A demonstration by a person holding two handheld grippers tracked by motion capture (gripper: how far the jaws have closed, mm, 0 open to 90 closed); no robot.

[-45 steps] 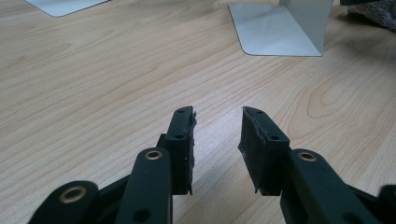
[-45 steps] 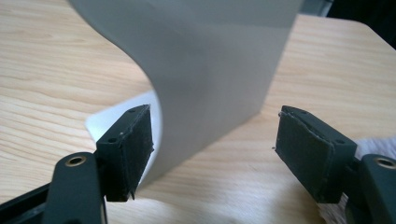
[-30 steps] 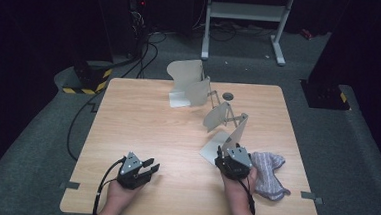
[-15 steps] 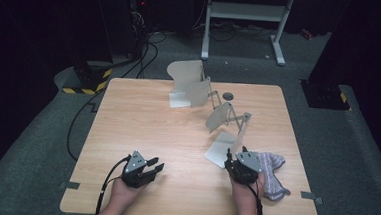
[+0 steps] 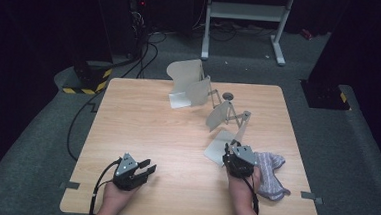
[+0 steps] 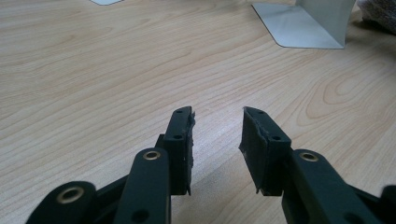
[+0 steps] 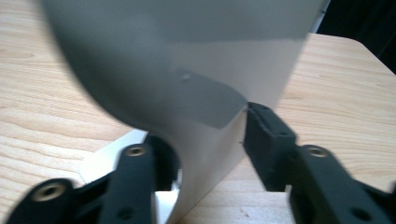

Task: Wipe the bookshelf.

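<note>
Worktop [image 5: 142,129], pale wood: carries a grey bent sheet-metal stand [image 5: 221,147] at right, a second like stand [image 5: 187,85] farther back, and a mauve knitted sock [image 5: 269,172] touching the right hand.

Right hand-held gripper [image 5: 235,151]: jaws have just been closing, now about half open around the near stand's upright plate [image 7: 196,70]; contact with the pads cannot be told. Judged: grasp being set.

Left hand-held gripper [image 6: 217,135]: half open, empty, resting over bare wood.

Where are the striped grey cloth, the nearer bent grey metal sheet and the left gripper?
striped grey cloth [image 5: 269,175], high view, middle of the fabric.
nearer bent grey metal sheet [image 5: 219,115], high view, upright panel.
left gripper [image 6: 217,135], left gripper view, gap between fingertips.
</note>
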